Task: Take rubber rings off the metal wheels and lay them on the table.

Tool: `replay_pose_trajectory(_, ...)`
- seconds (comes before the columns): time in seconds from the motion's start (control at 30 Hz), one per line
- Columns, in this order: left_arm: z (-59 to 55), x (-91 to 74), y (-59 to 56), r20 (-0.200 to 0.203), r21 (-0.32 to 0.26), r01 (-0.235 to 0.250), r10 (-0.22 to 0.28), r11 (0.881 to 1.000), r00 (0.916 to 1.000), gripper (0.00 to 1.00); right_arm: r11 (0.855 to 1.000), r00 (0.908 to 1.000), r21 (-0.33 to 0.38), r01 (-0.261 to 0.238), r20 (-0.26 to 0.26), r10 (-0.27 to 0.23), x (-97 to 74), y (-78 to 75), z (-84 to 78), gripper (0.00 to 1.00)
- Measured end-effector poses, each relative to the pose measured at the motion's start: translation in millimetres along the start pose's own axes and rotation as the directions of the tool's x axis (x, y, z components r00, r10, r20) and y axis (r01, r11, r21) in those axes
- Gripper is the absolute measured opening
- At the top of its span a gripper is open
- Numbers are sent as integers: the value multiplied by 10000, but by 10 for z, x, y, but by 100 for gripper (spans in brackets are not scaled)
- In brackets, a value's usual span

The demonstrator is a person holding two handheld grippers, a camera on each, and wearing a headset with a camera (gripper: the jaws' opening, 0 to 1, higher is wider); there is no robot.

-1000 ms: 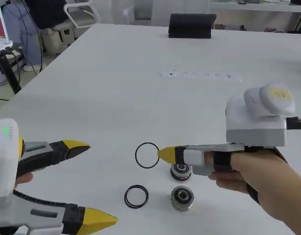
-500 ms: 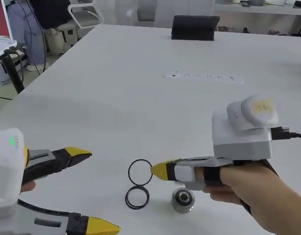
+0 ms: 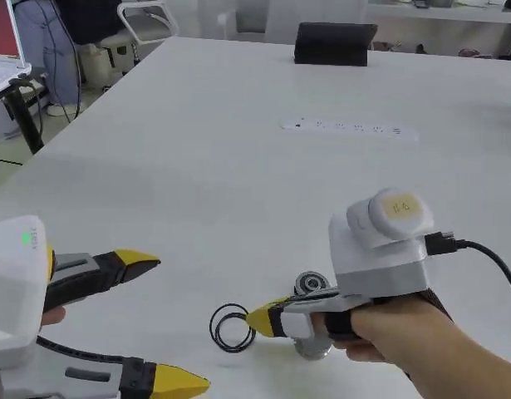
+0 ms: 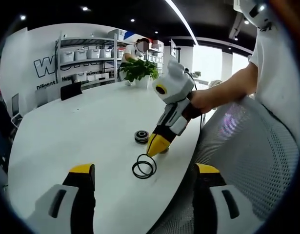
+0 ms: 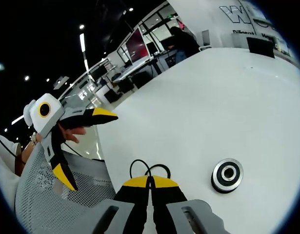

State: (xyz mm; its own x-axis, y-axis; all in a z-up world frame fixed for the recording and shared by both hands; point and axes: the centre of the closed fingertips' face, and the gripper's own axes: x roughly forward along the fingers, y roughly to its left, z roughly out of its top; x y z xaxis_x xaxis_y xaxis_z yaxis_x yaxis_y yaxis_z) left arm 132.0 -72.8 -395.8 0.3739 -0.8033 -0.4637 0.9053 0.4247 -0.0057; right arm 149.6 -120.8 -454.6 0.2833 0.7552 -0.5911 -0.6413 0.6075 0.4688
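Note:
My right gripper [image 3: 253, 317] is low over the white table [image 3: 238, 166], and its yellow jaws are shut on a black rubber ring [image 3: 225, 317]. That ring overlaps a second ring [image 3: 235, 337] lying flat on the table. In the right gripper view the ring's loops [image 5: 140, 168] stick out just past the shut tips [image 5: 150, 179]. One metal wheel [image 3: 307, 283] stands beside the gripper, and another [image 3: 315, 347] is partly hidden under it. My left gripper [image 3: 176, 324] is open at the near left, empty, a short way from the rings [image 4: 144, 166].
A white power strip [image 3: 351, 129] lies mid-table. A black device [image 3: 334, 43] stands at the far edge. Office chairs [image 3: 139, 25] are beyond the table's left corner. A cable [image 3: 488, 258] trails from the right gripper.
The right gripper has carried its ring down and to the left, from above the wheels to the ring lying on the table. The left gripper has stayed open.

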Motion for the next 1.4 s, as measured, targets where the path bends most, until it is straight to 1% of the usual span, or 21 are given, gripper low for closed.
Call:
replay_pose_trajectory(0.1,3,1,2,21,-18,-13,13,10000,10000,81,9999,9999,-4,157,-56,-157,15,-36,-14,0)
replay_pose_trajectory(0.17,2,1,1,31,-43,-7,7,10000,10000,80,9996,9997,159,245,-29,-245,26,-65,-12,0)
replay_pose_trajectory(0.3,1,0,3,31,-64,-17,17,10000,10000,80,9982,9998,584,165,114,-172,39,-77,-2,0)
replay_pose_trajectory(0.37,2,1,0,36,-80,-4,5,10000,10000,80,9975,9998,677,178,116,-187,43,-77,-12,0)
replay_pose_trajectory(0.5,19,-3,11,136,-165,-59,61,9998,9999,79,9969,9994,718,337,-21,-336,49,-112,-48,0)
replay_pose_trajectory(0.63,23,-6,18,184,-259,-101,106,9996,9998,78,9961,9991,774,424,14,-426,47,-133,-45,0)
replay_pose_trajectory(0.7,16,0,7,148,-316,-36,41,9995,9999,78,9956,9990,818,450,15,-453,45,-141,-46,0)
replay_pose_trajectory(0.8,7,7,-7,67,-219,38,-37,9998,10000,78,9953,9988,837,496,8,-498,42,-147,-51,0)
replay_pose_trajectory(1.07,-2,12,-14,61,-328,91,-89,9994,9999,77,9950,9986,845,534,-14,-535,54,-167,-57,0)
replay_pose_trajectory(1.27,-9,18,-26,19,-306,158,-158,9994,9999,76,9952,9983,787,578,-35,-577,59,-174,-61,0)
replay_pose_trajectory(1.4,-2,10,-15,66,-295,95,-93,9995,9999,72,9954,9982,753,598,-30,-597,61,-176,-60,0)
